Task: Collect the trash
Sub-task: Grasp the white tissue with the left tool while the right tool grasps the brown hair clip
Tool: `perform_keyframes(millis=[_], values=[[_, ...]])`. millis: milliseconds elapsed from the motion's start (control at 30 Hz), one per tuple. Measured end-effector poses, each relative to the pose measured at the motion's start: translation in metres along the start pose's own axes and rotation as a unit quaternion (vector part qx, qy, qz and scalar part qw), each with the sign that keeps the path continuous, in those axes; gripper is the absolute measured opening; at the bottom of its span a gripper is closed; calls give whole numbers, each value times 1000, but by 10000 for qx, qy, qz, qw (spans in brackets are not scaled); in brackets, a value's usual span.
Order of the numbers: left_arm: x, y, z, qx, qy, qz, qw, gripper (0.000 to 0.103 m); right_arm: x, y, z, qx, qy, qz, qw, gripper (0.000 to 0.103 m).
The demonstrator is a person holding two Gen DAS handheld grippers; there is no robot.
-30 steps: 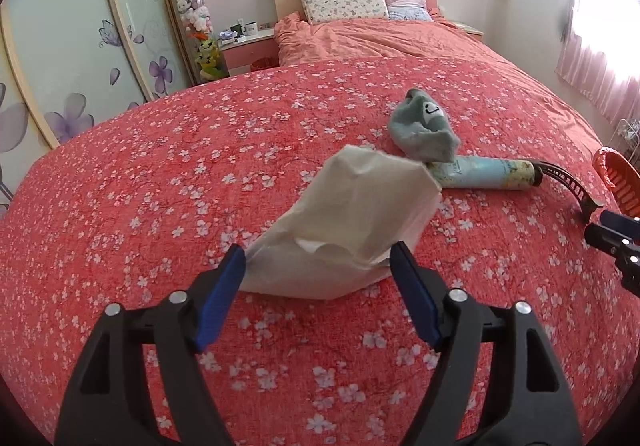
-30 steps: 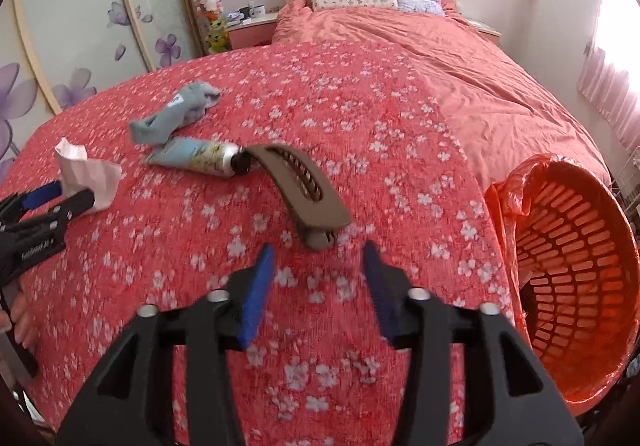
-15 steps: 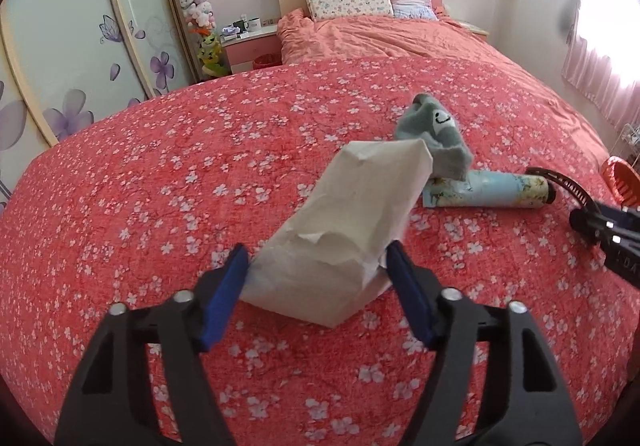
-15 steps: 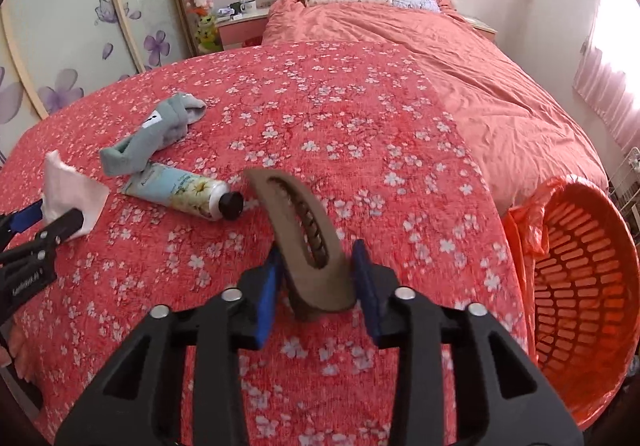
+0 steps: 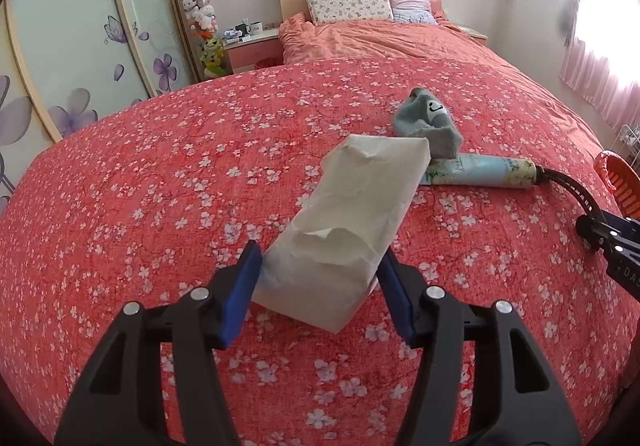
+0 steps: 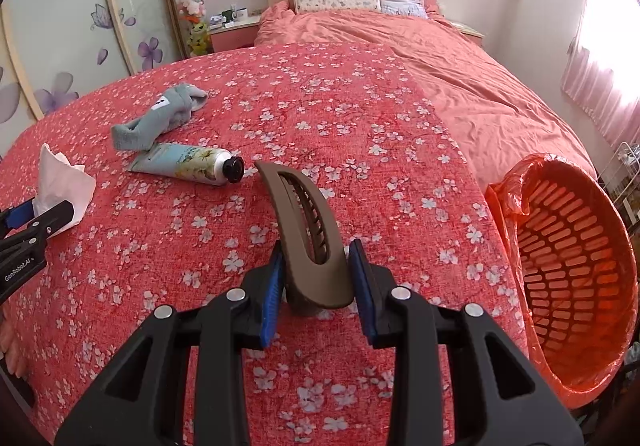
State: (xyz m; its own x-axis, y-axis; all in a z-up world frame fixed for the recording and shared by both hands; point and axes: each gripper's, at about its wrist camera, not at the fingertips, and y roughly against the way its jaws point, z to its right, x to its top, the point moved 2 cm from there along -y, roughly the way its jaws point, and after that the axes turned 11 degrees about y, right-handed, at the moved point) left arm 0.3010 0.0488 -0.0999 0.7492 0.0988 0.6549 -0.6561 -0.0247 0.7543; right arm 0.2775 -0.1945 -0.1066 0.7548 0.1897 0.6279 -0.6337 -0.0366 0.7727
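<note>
On the bed (image 6: 360,118) we have 2 pieces in hand. Our left hand-held gripper (image 5: 320,278) has just been closing on the crumpled tissue (image 5: 352,222), and its 2 blue pads now touch the near end of the wad on either side, so we read it as clamped there, lightly. The tissue's long axis runs from the pads away toward the far right, its far corner ending just beside the grey sock (image 5: 428,118) and the lotion tube (image 5: 484,172).

Our right hand-held gripper (image 6: 318,282) has just been closing as well and is now clamped on the near, rounded end of the brown hair clip (image 6: 308,230). The clip's long curve points away to the far left, its tip near the black cap of the lotion tube (image 6: 188,164), while the sock (image 6: 160,118) lies beyond that.

What the coming move turns on, we judge, is the orange basket (image 6: 576,258) with its orange liner: it sits off the right edge of the bed, mouth tilted toward us, near the right hand-held gripper and well apart from the left one. So the clip has the short trip to the right, and the tissue must cross the bed to reach it.
</note>
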Motion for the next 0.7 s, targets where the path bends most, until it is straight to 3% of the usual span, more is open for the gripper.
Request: perform_keyframes(millis=[400,700], values=[[2,8,-6,-65,27,56,10000,51,2,6,3,148,-222,53,9996,31],[-2,15,2,-50,-45,9,10000,54,-3,8,0,27,-178,-63,9998,33]])
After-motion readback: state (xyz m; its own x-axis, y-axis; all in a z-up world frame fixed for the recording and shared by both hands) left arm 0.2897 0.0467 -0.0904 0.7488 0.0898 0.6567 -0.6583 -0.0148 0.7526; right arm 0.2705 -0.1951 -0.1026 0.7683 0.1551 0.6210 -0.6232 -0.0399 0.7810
